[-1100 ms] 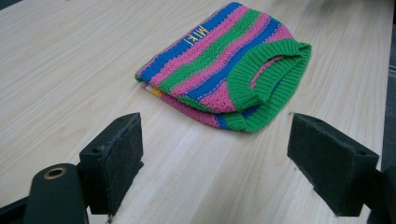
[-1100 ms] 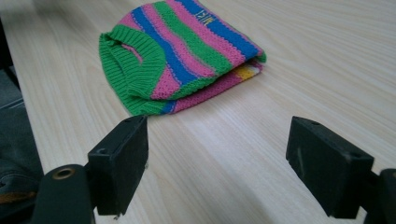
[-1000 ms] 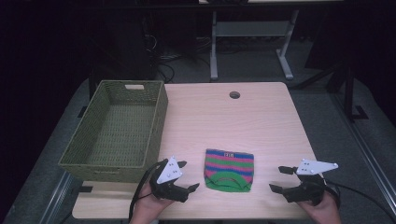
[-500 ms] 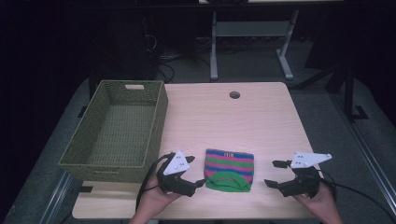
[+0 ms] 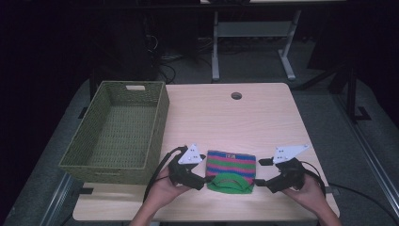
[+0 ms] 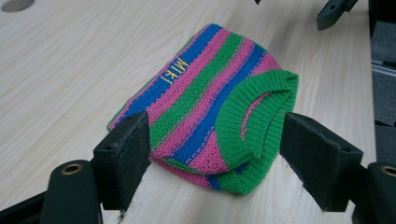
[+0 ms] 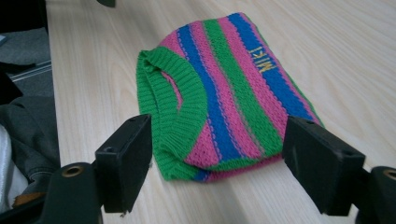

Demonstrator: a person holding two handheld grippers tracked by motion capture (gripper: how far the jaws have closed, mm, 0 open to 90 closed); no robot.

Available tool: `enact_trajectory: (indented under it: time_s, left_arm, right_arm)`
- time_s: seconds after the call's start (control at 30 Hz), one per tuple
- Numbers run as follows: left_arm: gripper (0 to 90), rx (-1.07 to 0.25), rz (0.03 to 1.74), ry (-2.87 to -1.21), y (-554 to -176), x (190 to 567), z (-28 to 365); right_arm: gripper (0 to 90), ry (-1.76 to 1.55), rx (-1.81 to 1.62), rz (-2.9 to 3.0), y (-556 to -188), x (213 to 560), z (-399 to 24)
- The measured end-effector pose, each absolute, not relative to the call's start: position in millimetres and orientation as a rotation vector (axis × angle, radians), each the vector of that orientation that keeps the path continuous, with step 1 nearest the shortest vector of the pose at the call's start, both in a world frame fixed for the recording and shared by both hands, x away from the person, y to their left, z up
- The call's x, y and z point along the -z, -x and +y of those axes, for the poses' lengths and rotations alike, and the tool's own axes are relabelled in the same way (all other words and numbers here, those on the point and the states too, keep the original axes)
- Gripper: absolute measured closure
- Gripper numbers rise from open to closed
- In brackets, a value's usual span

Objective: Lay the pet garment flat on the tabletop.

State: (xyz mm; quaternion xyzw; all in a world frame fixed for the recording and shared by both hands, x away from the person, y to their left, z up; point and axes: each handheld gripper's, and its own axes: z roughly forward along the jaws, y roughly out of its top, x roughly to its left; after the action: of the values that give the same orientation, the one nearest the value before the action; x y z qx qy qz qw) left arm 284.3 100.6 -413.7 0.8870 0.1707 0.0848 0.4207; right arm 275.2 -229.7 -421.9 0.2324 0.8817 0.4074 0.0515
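A small knitted garment (image 5: 231, 165) with pink, blue and green stripes, a green ribbed collar and yellow letters lies folded near the table's front edge. My left gripper (image 5: 203, 175) is at its left edge. In the left gripper view the garment (image 6: 210, 93) has its near corner between the jaws of the left gripper (image 6: 217, 140); they have just been closing a little and the pads stand off the knit. My right gripper (image 5: 262, 172) is at its right side. Its jaws have also just been closing. In the right gripper view the garment's (image 7: 233, 84) near end lies between them, untouched by the right gripper (image 7: 219, 144).
A green woven basket (image 5: 103, 172) stands on the left part of the wooden table (image 5: 226, 117), with nothing in it. A cable hole (image 5: 236, 96) sits near the far edge. A hand holds each gripper at the table's front edge.
Both grippers have moved inward toward the garment, the left from its left side and the right from farther out on the right. The garment has not moved.
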Motion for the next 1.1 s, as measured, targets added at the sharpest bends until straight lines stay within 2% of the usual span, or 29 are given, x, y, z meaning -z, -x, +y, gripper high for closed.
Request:
enact_trajectory:
  time_s: [0.43,0.57,0.77,1.1]
  left_arm:
    - [32.2,-0.153,0.411,-2.254,-293.9,429.2,88.3]
    - [34.1,-0.111,0.375,-2.299,-289.9,436.2,84.5]
    - [41.2,-0.122,0.317,-2.344,-286.5,441.5,77.5]
    - [51.2,-0.07,0.318,-2.387,-291.6,452.2,76.0]
  right_arm:
    - [34.0,-0.65,-1.244,2.763,-281.6,437.6,-205.9]
    - [39.6,-0.63,-1.251,2.759,-275.8,442.4,-204.3]
    - [48.4,-0.617,-1.266,2.766,-272.7,442.7,-204.6]
    - [50.7,-0.602,-1.146,2.817,-273.2,450.7,-198.0]
